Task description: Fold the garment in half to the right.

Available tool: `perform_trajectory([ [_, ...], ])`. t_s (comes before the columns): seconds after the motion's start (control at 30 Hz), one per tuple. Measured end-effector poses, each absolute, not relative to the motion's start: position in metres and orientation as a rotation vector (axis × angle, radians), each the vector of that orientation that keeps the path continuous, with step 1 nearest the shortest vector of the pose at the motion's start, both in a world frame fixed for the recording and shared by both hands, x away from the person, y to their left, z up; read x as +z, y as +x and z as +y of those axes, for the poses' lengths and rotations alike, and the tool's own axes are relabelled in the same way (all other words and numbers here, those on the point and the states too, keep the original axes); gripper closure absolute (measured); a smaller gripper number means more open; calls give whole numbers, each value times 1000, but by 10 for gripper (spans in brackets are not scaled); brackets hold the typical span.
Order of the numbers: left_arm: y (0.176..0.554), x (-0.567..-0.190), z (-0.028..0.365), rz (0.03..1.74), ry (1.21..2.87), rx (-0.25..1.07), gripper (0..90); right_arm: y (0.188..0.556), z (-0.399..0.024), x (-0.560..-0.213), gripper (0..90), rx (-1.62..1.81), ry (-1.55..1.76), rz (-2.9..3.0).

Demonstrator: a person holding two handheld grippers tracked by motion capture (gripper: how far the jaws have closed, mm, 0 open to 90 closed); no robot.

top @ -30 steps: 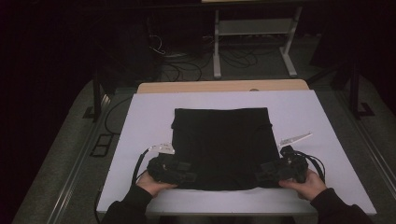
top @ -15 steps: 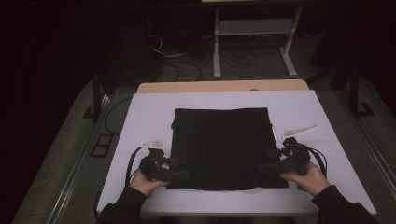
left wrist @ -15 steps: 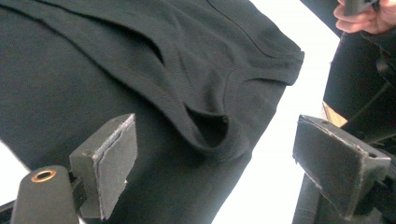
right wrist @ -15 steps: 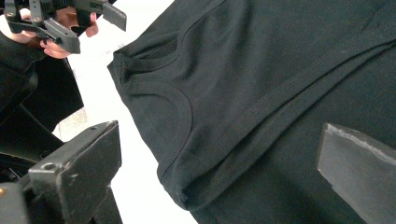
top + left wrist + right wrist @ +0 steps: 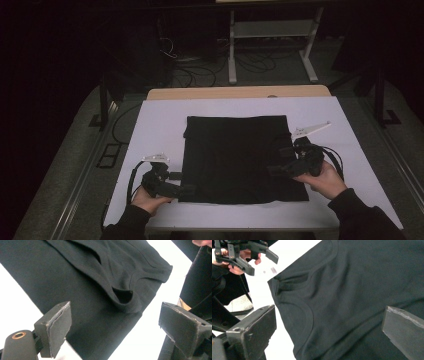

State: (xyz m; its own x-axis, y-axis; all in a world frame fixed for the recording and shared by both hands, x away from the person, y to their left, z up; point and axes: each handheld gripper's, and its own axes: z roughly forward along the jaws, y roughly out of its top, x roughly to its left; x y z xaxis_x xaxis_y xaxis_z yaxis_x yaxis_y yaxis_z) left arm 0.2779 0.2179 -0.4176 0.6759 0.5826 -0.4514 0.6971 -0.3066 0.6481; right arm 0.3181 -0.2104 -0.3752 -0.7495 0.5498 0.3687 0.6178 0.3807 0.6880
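Note:
A black garment (image 5: pixel 240 155) lies folded flat on the white table (image 5: pixel 160 125). In the left gripper view its neckline and a sleeve hem (image 5: pixel 125 292) face up. My left gripper (image 5: pixel 182 183) sits at the garment's near left corner. Its jaws have just been opening and stand open (image 5: pixel 113 307), with the cloth lying beyond them, untouched. My right gripper (image 5: pixel 279 161) hovers over the garment's right side. Its jaws have also just been opening and are wide open (image 5: pixel 329 310) above the cloth, gripping nothing. The right gripper view also shows the left gripper (image 5: pixel 260 263) at the top left.
A wooden tabletop edge (image 5: pixel 240 92) borders the white surface at the back. Beyond it stand a metal frame (image 5: pixel 270 45) and floor cables (image 5: pixel 200 75). Bare white table surrounds the garment on all sides.
Both grippers have let go of the garment's near edge and opened. The left gripper slid left to the corner. The right gripper rose and moved farther up the right side.

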Motion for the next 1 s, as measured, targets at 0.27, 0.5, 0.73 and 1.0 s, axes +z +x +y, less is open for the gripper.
perform_trajectory([
  [0.27, 277, -420, 221, 1016, 2017, -163, 92, 338, -187, -370, 0, -1315, -1019, -2577],
  [0.5, 275, -422, 223, 1038, 2019, -168, 84, 352, -171, -365, 0, -1295, -975, -2611],
  [0.73, 274, -423, 226, 1059, 2009, -169, 80, 365, -162, -362, 0, -1267, -966, -2643],
  [1.0, 272, -424, 227, 1089, 1998, -194, 63, 381, -150, -356, 0, -1254, -942, -2679],
])
